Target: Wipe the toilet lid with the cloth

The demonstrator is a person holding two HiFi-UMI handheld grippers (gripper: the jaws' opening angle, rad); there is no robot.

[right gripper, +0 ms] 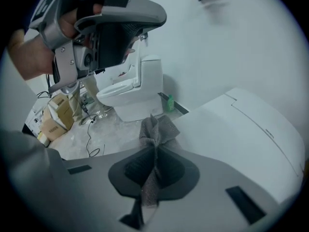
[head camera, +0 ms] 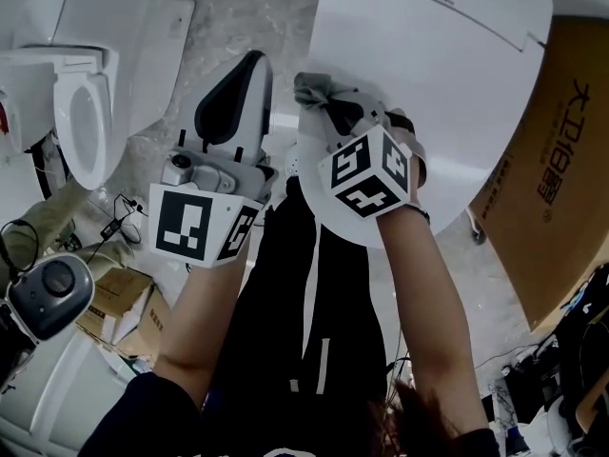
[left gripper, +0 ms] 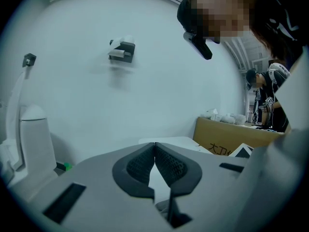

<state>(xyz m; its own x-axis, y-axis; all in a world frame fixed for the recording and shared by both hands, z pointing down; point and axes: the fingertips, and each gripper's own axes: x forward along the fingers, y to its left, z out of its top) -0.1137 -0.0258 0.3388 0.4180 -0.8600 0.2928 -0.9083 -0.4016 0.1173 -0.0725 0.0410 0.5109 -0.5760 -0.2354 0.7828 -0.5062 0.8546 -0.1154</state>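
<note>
Right gripper (right gripper: 154, 154): its jaws are closed on a grey cloth (right gripper: 157, 128), pinched between the dark pads so that no gap shows on either side of the fabric.
Cloth: a strip runs down between the pads toward the gripper's body. A crumpled bunch sticks out past the jaw tips.
Cloth relative to gripper: it sits straight ahead of the jaws on their centre line, and the gripper carries it by its middle fold.
Toilet lid (head camera: 447, 74): a large, white, smooth lid that fills the upper right of the head view. A thin seam runs near its far edge.
Cloth relative to lid: the bunch sits at the lid's left edge, toward the near end. Whether the fabric presses on the surface cannot be told.
Right hand: it is wrapped around the gripper behind the marker cube, over the near-left rim of the lid.
Left gripper (left gripper: 154, 149): its jaws are together, pad tips meeting, with nothing between them.
Left gripper's place: it is held up just beside the right gripper, off the lid's left edge and over the floor (head camera: 238, 17). It is not touching the cloth.
Second toilet (head camera: 86, 112): white, seat down and lid up, well apart at the far left.
Cardboard box (head camera: 552, 160): brown with printed characters, lying along the lid's right edge.
</note>
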